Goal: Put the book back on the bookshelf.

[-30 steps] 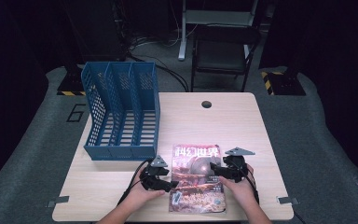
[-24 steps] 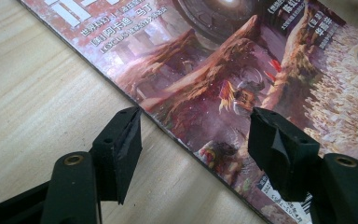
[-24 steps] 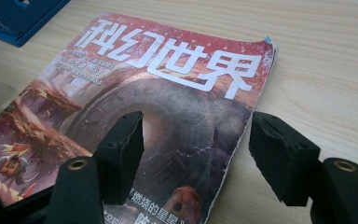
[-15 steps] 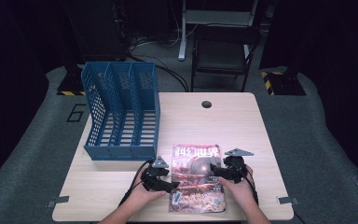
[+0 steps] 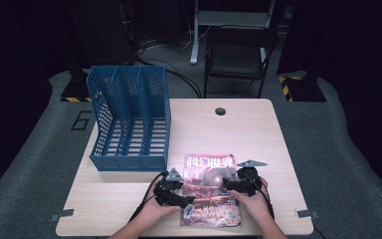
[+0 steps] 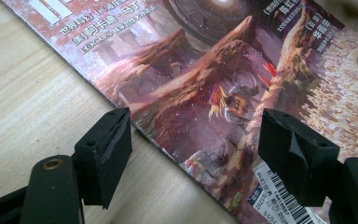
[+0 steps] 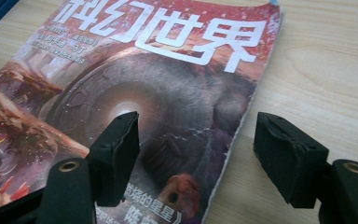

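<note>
A magazine with a red cover and white title lies flat near the table's front edge. My left gripper sits at its left edge and my right gripper on its right half. In the left gripper view the left gripper is open, and the magazine edge runs under the gap between the jaws. In the right gripper view the right gripper is open over the magazine, straddling its right edge. Both pairs of jaws have just been opening, and no pad presses on the magazine.
A blue three-slot file rack stands at the table's left, just behind my left hand. The wooden table has a round cable hole at its far middle. A chair stands beyond the table.
</note>
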### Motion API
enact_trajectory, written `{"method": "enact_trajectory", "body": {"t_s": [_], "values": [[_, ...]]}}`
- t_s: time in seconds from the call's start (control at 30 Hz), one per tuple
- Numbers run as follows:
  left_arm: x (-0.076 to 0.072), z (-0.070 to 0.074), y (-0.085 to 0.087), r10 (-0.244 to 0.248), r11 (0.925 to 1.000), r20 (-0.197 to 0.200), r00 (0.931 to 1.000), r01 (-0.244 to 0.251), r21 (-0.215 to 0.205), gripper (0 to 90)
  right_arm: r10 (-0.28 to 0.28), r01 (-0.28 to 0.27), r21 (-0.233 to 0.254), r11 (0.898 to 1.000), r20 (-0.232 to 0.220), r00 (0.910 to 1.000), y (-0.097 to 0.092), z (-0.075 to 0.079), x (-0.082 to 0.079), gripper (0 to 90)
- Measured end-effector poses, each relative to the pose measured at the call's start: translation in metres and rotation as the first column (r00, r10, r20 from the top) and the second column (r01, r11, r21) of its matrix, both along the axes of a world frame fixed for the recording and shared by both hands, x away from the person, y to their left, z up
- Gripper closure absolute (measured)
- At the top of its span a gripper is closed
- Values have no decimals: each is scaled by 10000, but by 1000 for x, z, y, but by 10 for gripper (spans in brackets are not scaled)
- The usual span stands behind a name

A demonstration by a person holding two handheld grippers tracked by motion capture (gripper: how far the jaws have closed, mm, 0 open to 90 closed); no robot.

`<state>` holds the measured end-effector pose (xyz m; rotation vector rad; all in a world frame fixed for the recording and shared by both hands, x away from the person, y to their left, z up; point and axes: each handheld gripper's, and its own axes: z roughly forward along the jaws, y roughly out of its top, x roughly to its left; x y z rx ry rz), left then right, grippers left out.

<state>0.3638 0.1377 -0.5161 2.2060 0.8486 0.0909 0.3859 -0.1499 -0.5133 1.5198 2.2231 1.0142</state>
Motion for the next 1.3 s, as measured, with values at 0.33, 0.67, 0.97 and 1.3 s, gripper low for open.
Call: {"method": "enact_trajectory", "body": {"t_s": [0.33, 0.67, 0.97, 1.3], "values": [[-2, -1, -4, -38, 10000, 103, 9999, 37, 53, 245, -51, 54, 259, 9996, -122, 9999, 2, -1, 0, 311], [-11, -2, -10, 139, 9986, 748, 9971, -178, 506, 262, -476, 478, 162, 9987, -105, 9988, 4, -1, -2, 356], [-12, -4, -10, 176, 9987, 985, 9950, -221, 449, 263, -844, 844, 6, 9964, -36, 9964, 7, -1, -4, 363], [-13, -5, -9, 170, 9991, 1026, 9946, -209, 372, 263, -1061, 1075, 568, 9926, -273, 9940, 7, 0, -4, 364]]}}
